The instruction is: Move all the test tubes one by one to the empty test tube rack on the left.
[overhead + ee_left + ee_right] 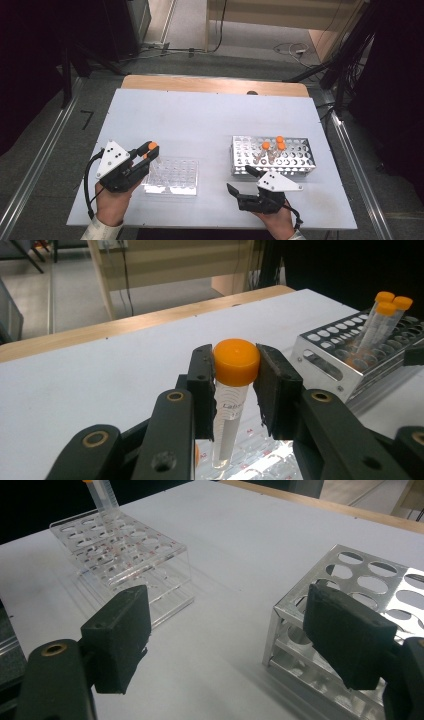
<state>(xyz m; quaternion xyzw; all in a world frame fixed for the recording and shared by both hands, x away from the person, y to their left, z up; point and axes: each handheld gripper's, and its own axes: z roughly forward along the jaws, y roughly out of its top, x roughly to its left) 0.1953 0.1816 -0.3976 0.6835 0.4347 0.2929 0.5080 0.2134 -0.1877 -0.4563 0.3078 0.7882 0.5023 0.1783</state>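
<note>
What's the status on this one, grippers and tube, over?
Left gripper shut on orange-capped tube, upright over clear rack. Right gripper open, empty, beside metal rack. Nothing in the way.

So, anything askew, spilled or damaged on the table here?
Nothing stands out. The left gripper holds one orange-capped tube over the clear rack; three tubes lean slightly in the metal rack.

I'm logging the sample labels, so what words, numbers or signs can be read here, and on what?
"Labs..." in grey print on the tube held by the left gripper: only the first letters read, and the rest is blurred.
Red marks on the clear rack: too small to read.
</note>
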